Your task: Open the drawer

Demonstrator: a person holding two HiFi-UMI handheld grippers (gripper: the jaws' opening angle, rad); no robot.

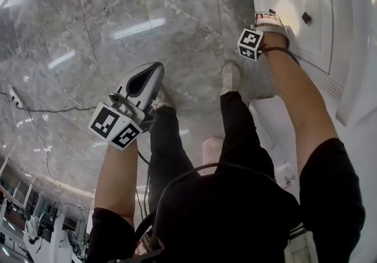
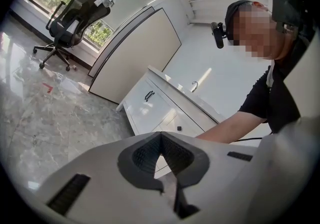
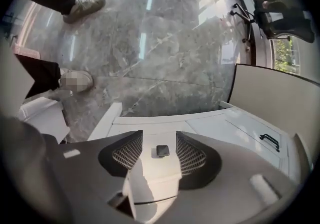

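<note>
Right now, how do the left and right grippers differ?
Jaws: the left gripper's are together; the right gripper's stand apart.
Between them: nothing in the left's; the knob shows in the right's gap, not touched by the pads.
Place: the left hangs over the floor, away from the cabinet; the right is up at the cabinet front.
Shared: each carries a marker cube.

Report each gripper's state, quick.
Left gripper: shut, empty.
Right gripper: open, the drawer knob lined up between its jaws, not gripped.
</note>
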